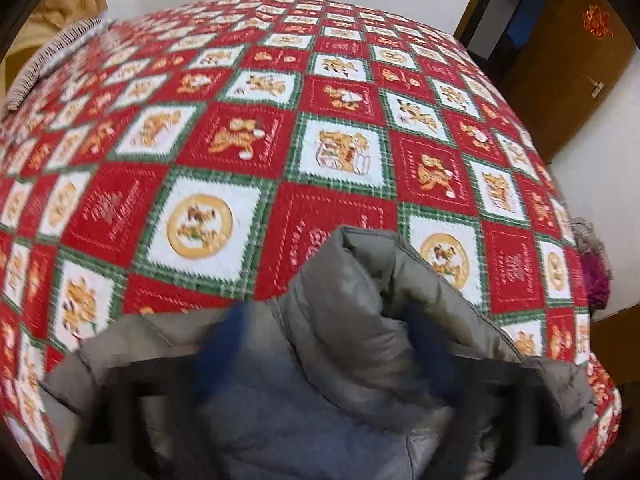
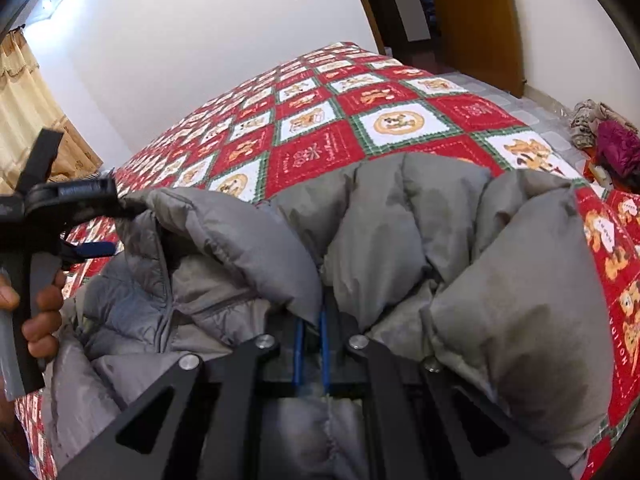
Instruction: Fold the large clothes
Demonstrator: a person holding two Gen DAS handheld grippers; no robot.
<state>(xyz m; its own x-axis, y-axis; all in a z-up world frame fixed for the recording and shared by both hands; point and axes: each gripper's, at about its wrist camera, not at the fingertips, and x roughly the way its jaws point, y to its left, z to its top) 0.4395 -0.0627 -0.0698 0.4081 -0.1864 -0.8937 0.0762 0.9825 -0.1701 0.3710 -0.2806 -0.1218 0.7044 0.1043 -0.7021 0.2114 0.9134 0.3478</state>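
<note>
The grey quilted puffer jacket (image 2: 400,240), soft and puffy with stitched channels and a slightly shiny shell, lies bunched at the near edge of the bed. The right gripper (image 2: 311,332) has its blue-edged fingers (image 2: 323,344) pressed close together, pinching a fold of the jacket that swells up on either side of them. The left gripper (image 1: 324,344) is badly blurred in its own view; its blue fingers (image 1: 224,344) straddle a raised ridge of the padded fabric, and I cannot tell whether they are clamped on it. In the right wrist view the person's left hand (image 2: 38,312) holds that gripper's black handle beside the jacket's collar end.

Beyond the jacket spreads the red, white and green checked bedspread (image 1: 240,140), quilted with orange figure patches. Farther off stand a brown wooden door (image 2: 476,20), a beige curtain (image 2: 24,112) and a small pile of magenta and tan clothes (image 2: 604,136) by the bed's far side.
</note>
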